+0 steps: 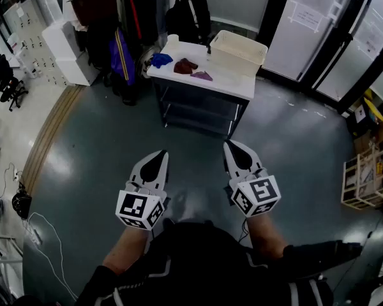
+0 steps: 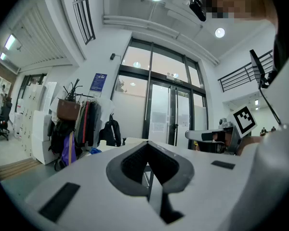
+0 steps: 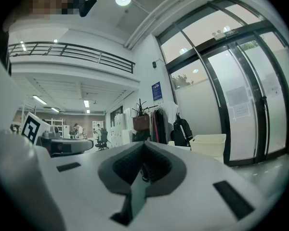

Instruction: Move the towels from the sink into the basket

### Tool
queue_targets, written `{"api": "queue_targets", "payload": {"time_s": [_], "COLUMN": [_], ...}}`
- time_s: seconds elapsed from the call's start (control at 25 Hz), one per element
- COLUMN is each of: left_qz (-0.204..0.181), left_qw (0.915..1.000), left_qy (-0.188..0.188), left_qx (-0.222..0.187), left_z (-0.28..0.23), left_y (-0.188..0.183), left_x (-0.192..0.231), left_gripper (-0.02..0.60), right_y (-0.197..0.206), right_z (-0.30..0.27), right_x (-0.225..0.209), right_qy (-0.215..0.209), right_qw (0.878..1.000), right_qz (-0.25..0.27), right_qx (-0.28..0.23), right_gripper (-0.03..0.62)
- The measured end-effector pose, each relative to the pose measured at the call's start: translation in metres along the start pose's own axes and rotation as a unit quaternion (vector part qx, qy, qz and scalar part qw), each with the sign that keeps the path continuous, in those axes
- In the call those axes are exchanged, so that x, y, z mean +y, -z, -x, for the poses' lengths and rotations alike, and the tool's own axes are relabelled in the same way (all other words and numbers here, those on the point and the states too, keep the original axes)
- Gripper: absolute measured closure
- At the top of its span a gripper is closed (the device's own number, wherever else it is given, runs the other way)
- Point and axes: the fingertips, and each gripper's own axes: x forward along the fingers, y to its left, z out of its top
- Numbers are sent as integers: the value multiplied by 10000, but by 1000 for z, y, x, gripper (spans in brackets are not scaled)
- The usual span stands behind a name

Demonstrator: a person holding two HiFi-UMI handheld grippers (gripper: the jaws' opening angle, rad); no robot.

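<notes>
Three towels lie on a white-topped table far ahead: a blue one, a dark red one and a purple one. A cream basket stands on the table's right end, to the right of the towels. Both grippers hang close to my body, well short of the table. The left gripper has its jaws together with nothing between them. My right gripper is likewise shut and empty. The basket also shows in the right gripper view. No sink is visible.
A coat rack with hanging clothes and bags stands behind the table's left end. White lockers are at the far left and glass doors at the back right. A stack of crates sits at the right, and cables trail on the floor at the lower left.
</notes>
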Motion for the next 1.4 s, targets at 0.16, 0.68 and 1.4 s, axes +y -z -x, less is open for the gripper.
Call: {"api": "queue_targets", "payload": {"time_s": [0.16, 0.68, 1.4], "left_qz": [-9, 159, 744], "left_qw": [10000, 9995, 9952], "left_qy": [-35, 179, 603], "left_qx": [-8, -188, -217], "left_z": [-1, 6, 28], "left_y": [-2, -7, 6], "left_x": [2, 16, 84], "left_gripper": [575, 575, 575], "right_y": [1, 8, 23], "right_z": [-2, -13, -58], "right_x": [3, 19, 64], "right_qy": [19, -109, 141], "right_qw": [9997, 9999, 9999], "right_qz": [230, 24, -16], "right_qx": [26, 7, 89], "right_gripper": [588, 588, 588]}}
